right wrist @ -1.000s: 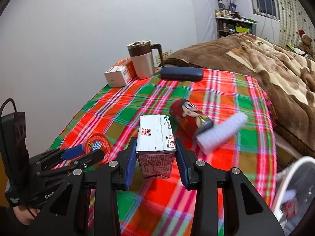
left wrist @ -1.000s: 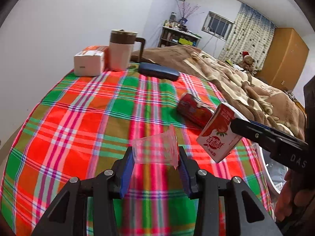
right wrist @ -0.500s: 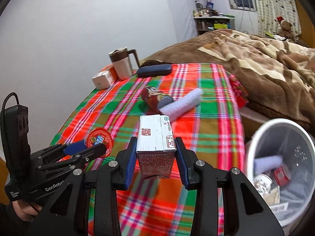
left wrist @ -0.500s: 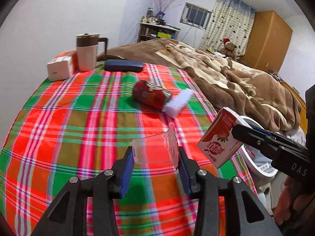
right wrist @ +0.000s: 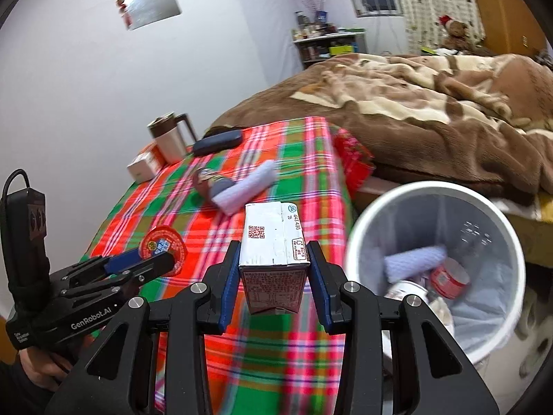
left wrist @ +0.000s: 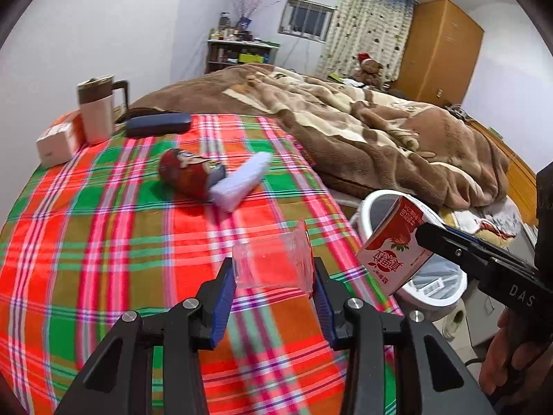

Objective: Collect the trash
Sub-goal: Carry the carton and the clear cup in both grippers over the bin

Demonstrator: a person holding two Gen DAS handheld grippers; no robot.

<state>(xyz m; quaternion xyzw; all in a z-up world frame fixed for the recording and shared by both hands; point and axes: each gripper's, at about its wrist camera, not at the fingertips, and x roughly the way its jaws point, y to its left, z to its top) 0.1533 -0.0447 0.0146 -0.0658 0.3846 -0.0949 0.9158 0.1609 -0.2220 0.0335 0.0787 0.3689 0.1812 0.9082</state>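
Right gripper (right wrist: 273,273) clamped on upright milk carton (right wrist: 273,259); white trash bin (right wrist: 376,207) lies lower right of it, closer to this hand. Left gripper (left wrist: 274,278) pinches clear plastic cup (left wrist: 273,263), bin at right of frame.

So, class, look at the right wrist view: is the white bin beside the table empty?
No. The white bin already holds rubbish, including a pale lilac roll and a red can.

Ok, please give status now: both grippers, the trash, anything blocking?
Left gripper shut on clear plastic cup. Right gripper shut on milk carton. White bin beside table, nothing blocking. Can, tissue pack not yet collected.
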